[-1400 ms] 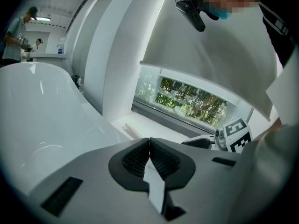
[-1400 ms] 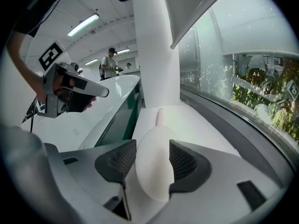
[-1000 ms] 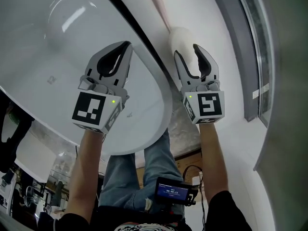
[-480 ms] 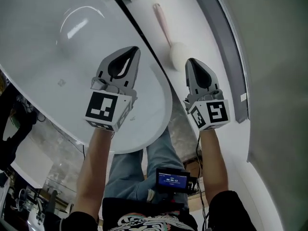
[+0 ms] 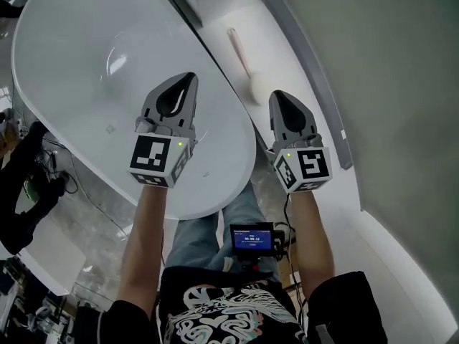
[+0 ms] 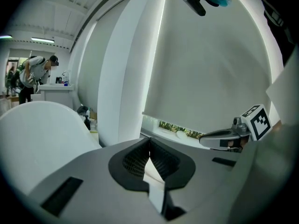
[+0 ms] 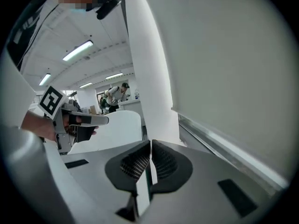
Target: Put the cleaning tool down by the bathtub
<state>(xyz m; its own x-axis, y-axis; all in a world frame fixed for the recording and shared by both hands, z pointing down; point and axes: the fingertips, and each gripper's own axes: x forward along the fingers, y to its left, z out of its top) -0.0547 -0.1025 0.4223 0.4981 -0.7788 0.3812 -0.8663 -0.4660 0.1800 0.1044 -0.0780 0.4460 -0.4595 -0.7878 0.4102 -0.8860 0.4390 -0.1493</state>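
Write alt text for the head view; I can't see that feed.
A pink-handled cleaning tool with a white head lies on the white surface beside the white bathtub, apart from both grippers. The left gripper hovers shut and empty over the tub, the right gripper shut and empty short of the tool's head.

White floor (image 5: 276, 56) along the wall. Lying flat on it, a cleaning tool (image 5: 241, 52) (pink handle, white head), just beside the bathtub (image 5: 86, 49).

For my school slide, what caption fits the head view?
Left hand-held gripper and right hand-held gripper, both shut and empty; brush lies beside the bathtub.
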